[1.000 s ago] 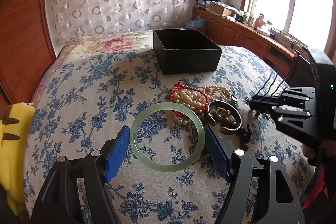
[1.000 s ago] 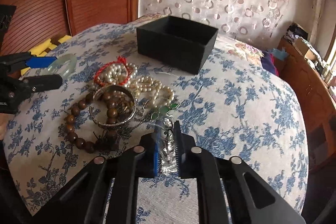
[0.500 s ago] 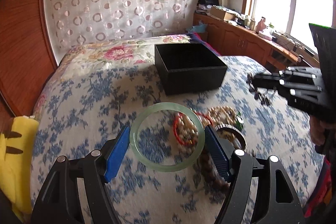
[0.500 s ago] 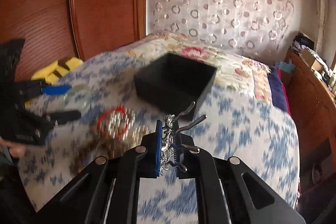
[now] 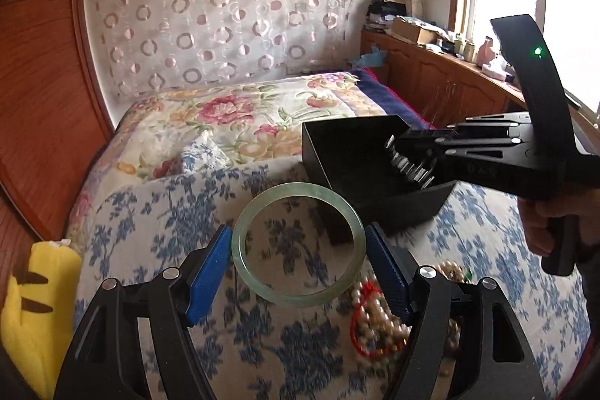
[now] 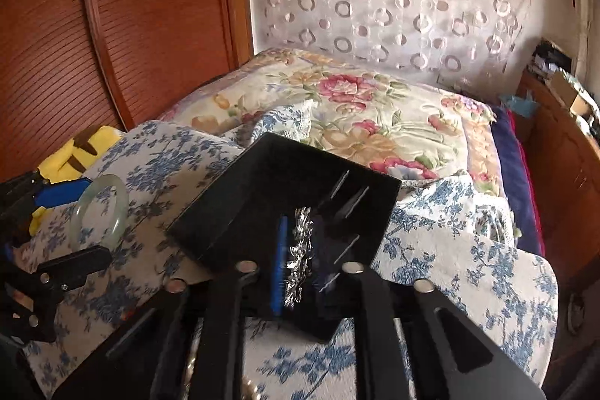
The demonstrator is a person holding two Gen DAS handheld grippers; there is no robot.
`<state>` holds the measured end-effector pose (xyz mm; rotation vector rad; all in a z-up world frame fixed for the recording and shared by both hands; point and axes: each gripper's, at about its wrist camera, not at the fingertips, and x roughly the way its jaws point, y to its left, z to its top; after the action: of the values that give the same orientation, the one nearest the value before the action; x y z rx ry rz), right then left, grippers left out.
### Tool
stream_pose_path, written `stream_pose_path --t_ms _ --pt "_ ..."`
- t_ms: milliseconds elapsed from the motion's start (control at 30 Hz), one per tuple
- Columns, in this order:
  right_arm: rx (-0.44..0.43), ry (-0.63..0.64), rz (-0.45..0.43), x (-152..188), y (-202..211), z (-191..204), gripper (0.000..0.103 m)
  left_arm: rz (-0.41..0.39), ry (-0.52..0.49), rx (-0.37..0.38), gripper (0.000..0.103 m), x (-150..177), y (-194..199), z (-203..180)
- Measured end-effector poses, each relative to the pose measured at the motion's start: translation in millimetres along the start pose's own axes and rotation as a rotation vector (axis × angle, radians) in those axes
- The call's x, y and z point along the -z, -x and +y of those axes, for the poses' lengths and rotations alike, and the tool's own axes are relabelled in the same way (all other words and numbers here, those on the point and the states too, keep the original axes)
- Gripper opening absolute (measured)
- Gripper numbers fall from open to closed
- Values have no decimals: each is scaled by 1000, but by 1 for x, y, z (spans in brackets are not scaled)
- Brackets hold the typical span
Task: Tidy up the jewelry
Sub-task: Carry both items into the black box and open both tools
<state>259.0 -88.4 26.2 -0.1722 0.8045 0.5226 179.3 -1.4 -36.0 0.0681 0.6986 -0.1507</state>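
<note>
Floral bedspread [image 5: 157, 212], with black box [image 5: 348, 152] now close ahead rather than far up the bed. Right gripper [image 6: 300, 261] — clenched on silver hairpiece [image 6: 298, 257] — carried from the jewelry pile [image 5: 390, 317] to above the box; release likely next. Left gripper [image 5: 298, 253] grasping jade bangle [image 5: 298, 244], raised just short of the box — probably second in.
</note>
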Motion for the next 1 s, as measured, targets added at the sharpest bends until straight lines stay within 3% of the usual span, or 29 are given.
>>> stream_pose_path --t_ms 33,100,367,800,1000 --pt "-15 -5 -8 -2 1 -2 38 0 0 1 69 -2 -2 0" --pt "-32 -10 -24 -4 5 -4 43 0 -7 -4 69 -8 -5 -2" --pt "-45 -41 -78 3 41 -23 43 -18 -37 5 69 -30 -14 -20" --pt "-23 -71 -107 47 77 -48 43 5 -88 -19 69 -58 -56 -48" --pt "-13 -81 -109 65 84 -50 43 7 -80 -14 70 -60 -55 -48"
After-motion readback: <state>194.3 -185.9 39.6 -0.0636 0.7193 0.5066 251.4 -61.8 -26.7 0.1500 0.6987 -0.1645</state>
